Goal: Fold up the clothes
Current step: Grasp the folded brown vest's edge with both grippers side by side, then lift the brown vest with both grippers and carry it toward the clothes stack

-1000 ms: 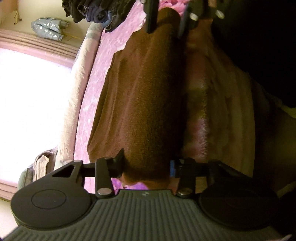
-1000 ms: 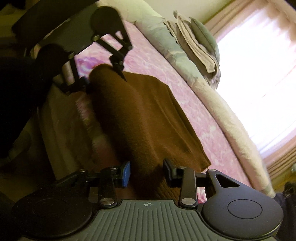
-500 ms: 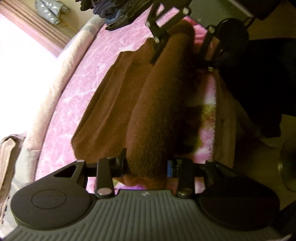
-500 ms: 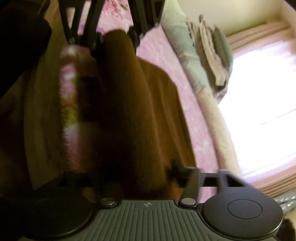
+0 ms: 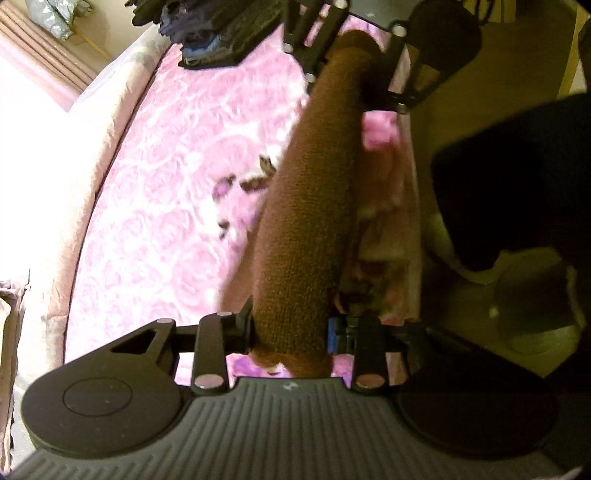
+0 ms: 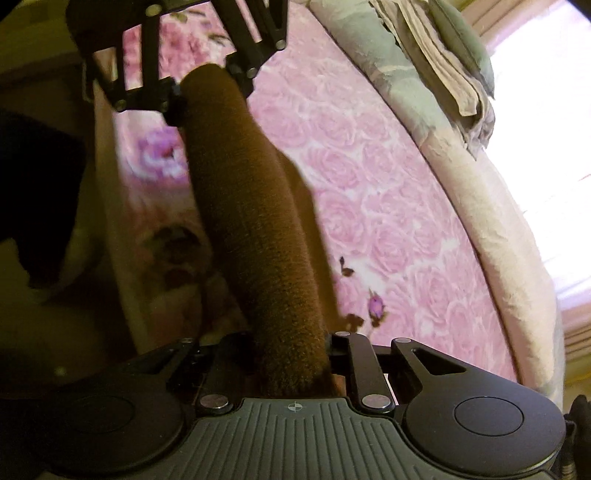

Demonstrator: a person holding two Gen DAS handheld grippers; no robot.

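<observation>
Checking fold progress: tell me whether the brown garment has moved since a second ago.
Yes. The brown garment has lifted off the pink rose bedspread, which it covered before; it now hangs stretched between both grippers.

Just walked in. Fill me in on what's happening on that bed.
A person is folding a brown knit garment with two handheld grippers. The left gripper is clamped on one end of it and the right gripper on the other, so it stretches between them above the pink rose-patterned bedspread. Part of it hangs down. A pile of dark clothes waits nearby.
</observation>
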